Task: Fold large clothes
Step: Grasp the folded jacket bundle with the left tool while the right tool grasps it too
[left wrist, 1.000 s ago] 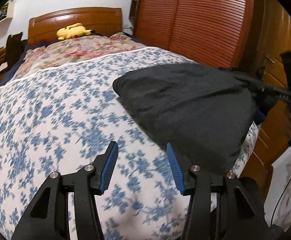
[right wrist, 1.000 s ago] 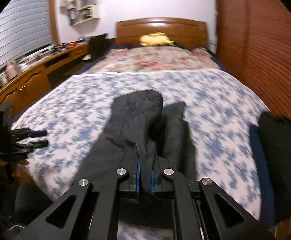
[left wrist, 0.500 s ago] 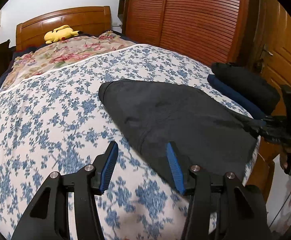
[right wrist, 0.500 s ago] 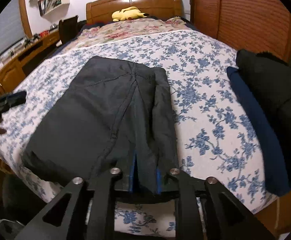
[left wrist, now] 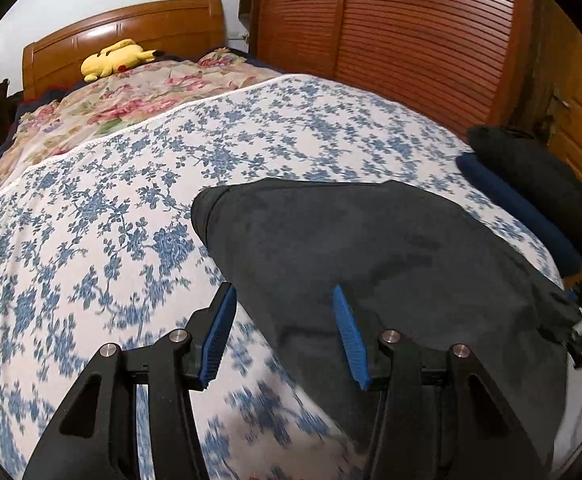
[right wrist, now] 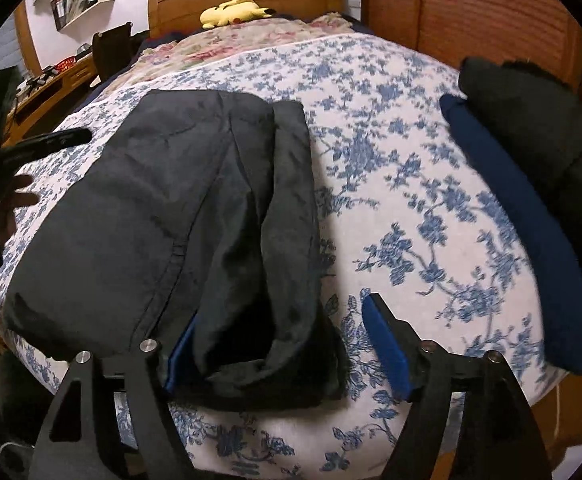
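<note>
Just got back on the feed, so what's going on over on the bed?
A person with a gripper in each hand is folding a dark garment on the blue-flowered bedspread. The right gripper is opening, with the garment's near end lying loose between its jaws. The left gripper hovers open at the garment's other side. A folded pile sits at the bed's right edge.
</note>
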